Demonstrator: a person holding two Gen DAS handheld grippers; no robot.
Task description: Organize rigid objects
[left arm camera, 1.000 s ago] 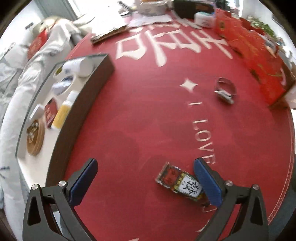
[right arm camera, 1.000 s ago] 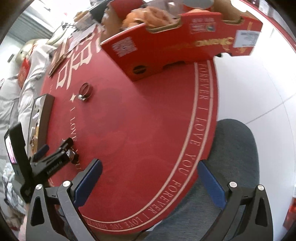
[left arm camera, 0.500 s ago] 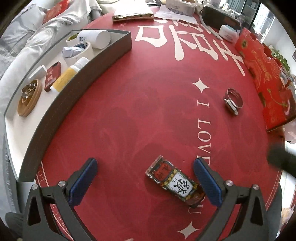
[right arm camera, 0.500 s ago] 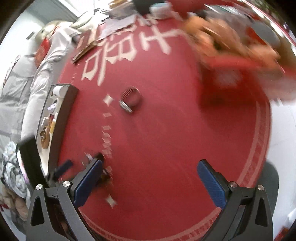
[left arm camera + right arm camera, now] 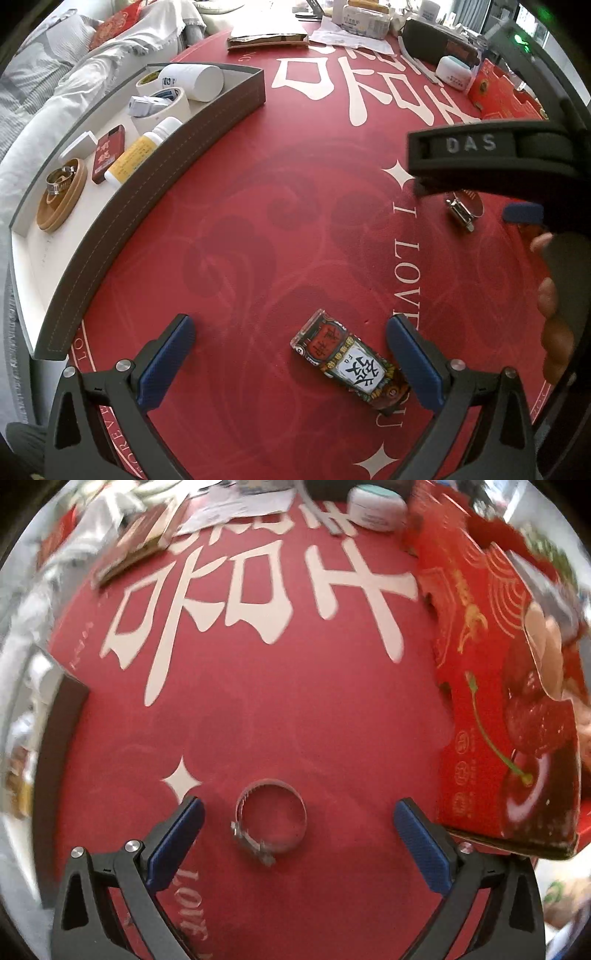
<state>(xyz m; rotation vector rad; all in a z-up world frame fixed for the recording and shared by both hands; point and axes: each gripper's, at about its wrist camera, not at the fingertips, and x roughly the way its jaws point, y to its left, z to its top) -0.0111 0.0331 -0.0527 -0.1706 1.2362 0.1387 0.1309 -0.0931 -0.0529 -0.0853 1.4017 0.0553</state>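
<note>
We've got loads of open red printed tablecloth [image 5: 280,229] in the middle to move through. On the left, the curved grey-walled tray [image 5: 155,184] blocks that side. On the right, the tall red cardboard cherry box [image 5: 509,716] stands close to the right gripper [image 5: 299,834] and its wide-open fingers. The far edge is crowded with papers and a flat brown packet [image 5: 267,38].

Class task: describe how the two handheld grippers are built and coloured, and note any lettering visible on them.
Both the left gripper and the right gripper have black skeletal arms with triangular cut-outs and silver screws, tipped with blue textured pads. In the left wrist view, the right gripper's black body bears raised lettering "DAS".
</note>
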